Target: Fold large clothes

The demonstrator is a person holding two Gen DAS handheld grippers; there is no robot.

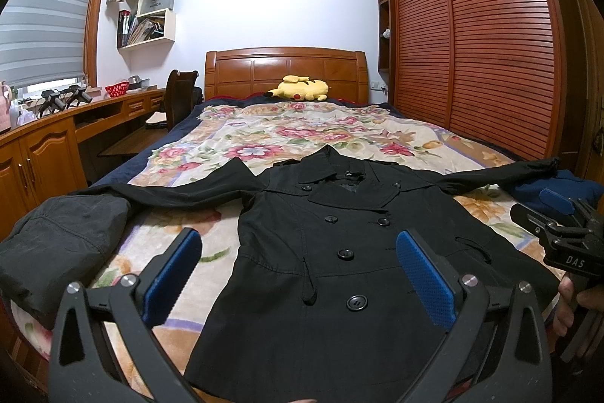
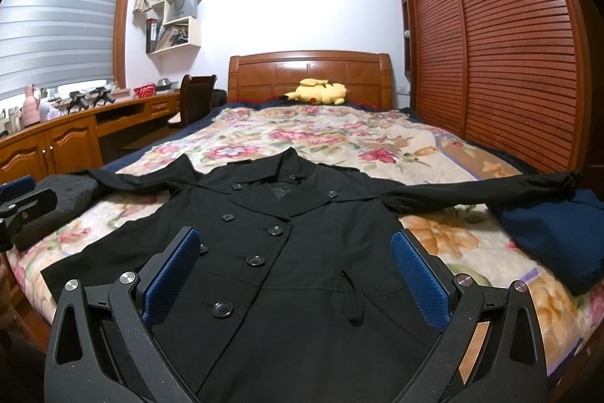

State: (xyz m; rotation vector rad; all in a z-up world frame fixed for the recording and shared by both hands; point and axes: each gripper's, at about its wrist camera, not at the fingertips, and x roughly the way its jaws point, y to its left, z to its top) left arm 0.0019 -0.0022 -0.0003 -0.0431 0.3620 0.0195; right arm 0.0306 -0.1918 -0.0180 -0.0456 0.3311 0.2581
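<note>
A black double-breasted button-front coat [image 1: 339, 252] lies face up and spread flat on the bed's cream floral blanket [image 1: 264, 138], collar toward the wooden headboard [image 1: 287, 70] and hem at the near edge of the bed, both sleeves stretched out sideways. The left hand-held gripper [image 1: 298, 274] hovers over the coat's lower front with its two blue-padded fingers [image 1: 173, 274] wide apart, holding nothing; the fabric shows between them. The right hand-held gripper [image 2: 294, 274] hangs likewise above the coat's lower front, its blue-padded fingers [image 2: 419, 278] spread wide and empty. In the left wrist view the right hand-held gripper also appears at the right edge, with a person's hand [image 1: 573, 304] wrapped around its handle. A crumpled dark grey garment [image 1: 60, 244] sits at the bed's left corner, touching the end of the coat's left-lying sleeve, and a folded navy blue garment [image 2: 555, 237] rests at the right side, just under the other sleeve's cuff. A yellow plush toy [image 1: 300, 88] lies by the headboard, well apart from the coat. A long wooden desk [image 1: 56, 123] runs along the left wall beneath a window with a grey blind [image 1: 45, 17], and red-brown slatted wardrobe doors [image 1: 483, 36] fill the right wall
</note>
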